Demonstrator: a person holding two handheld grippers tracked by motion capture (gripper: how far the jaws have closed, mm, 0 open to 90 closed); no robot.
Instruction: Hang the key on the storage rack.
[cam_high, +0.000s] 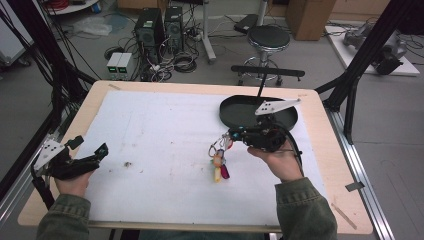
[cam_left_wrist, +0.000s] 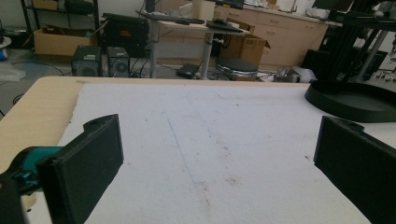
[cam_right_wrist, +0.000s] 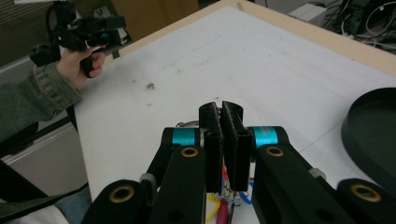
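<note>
- Two grippers up: my right gripper (cam_high: 231, 136) is clamped on a bunch of keys (cam_high: 219, 159), jaws pressed nearly together on the ring end; left gripper (cam_high: 90, 148) has its jaws wide apart w/ nothing between them.
- High view gives me the whole bunch: ring at the right gripper's tips, coloured tags hanging just below them, over the white mat (cam_high: 160, 150).
- Right gripper view (cam_right_wrist: 223, 122) shows the jaw faces close together, ring peeking out left of them, yellow and pink tags (cam_right_wrist: 219, 209) under the jaws. Can't tell from it if the tags touch the mat.
- Left gripper view (cam_left_wrist: 215, 154): bare mat between its jaws, black tray (cam_left_wrist: 355, 100) far right ahead.
- Keys are well apart from the left gripper, off to its right; tray sits just behind the right gripper.
</note>
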